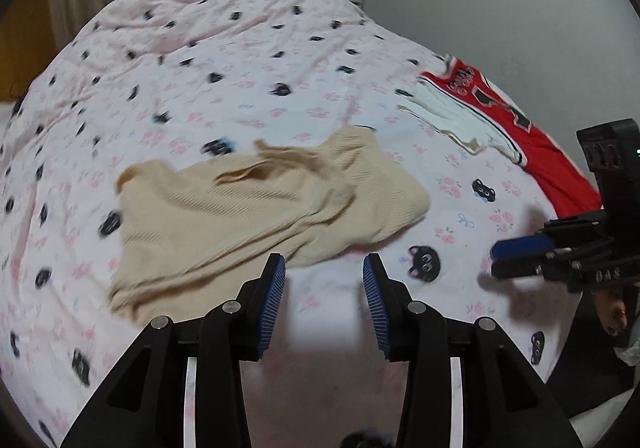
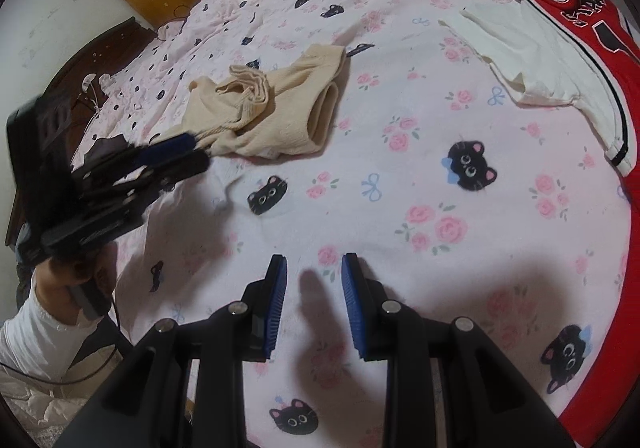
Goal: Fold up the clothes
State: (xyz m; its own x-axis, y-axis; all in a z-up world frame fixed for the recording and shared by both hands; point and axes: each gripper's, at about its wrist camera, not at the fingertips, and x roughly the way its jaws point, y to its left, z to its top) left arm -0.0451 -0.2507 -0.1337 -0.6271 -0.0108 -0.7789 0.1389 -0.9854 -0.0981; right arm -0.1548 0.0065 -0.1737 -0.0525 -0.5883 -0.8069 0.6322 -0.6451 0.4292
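Bedroom, cat-print pink bedspread (image 2: pixel 400 176): beige ribbed knit garment (image 2: pixel 276 112) roughly folded mid-bed; red basketball jersey (image 2: pixel 592 60) and white cotton tee (image 2: pixel 532 60) at right edge unfolded. Left gripper (image 1: pixel 324 268) and right gripper (image 2: pixel 313 268) both parted, empty.

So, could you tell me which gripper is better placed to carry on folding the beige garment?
Left, probably. The left gripper is open right at the near edge of the beige garment. The right gripper, also open, sits over bare bedsheet, well away from it.

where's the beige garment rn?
The beige garment lies crumpled on the cat-print bedsheet, left of centre in the right wrist view, just beyond the left gripper and well left of the red jersey.
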